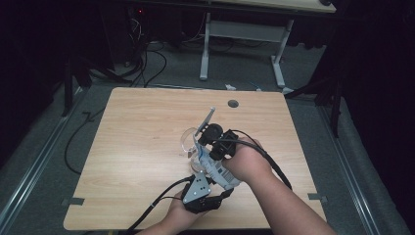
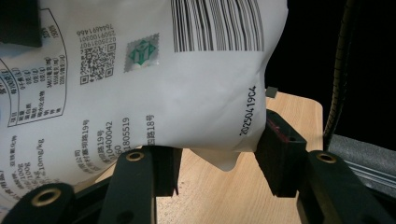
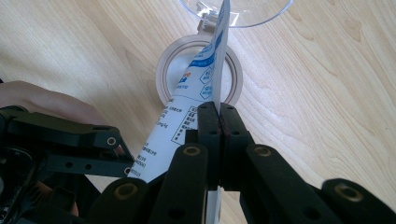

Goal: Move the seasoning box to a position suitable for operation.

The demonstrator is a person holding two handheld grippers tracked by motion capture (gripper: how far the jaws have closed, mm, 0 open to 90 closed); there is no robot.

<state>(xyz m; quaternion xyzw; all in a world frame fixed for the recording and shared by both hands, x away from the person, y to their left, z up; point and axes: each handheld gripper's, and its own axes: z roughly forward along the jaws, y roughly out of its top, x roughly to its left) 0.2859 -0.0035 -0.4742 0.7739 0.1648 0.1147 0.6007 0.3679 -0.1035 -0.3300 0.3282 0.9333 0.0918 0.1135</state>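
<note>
High view: mid-counter, you hold a white pouch point(image 1: 208, 159) tilted toward the clear glass point(image 1: 188, 139), ready to pour. Left gripper view: your left gripper point(image 2: 219, 163) clamps the pouch's bulging bottom. Right gripper view: your right gripper point(image 3: 218, 116) pinches its flat edge, steering it over the round coaster point(image 3: 168, 74).

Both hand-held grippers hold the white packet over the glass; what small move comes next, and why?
Probably tilt the packet further so its top edge dips into the clear glass. The right hand-held gripper pinches its edge, the left hand-held gripper clamps its bottom, and the edge points at the rim.
</note>
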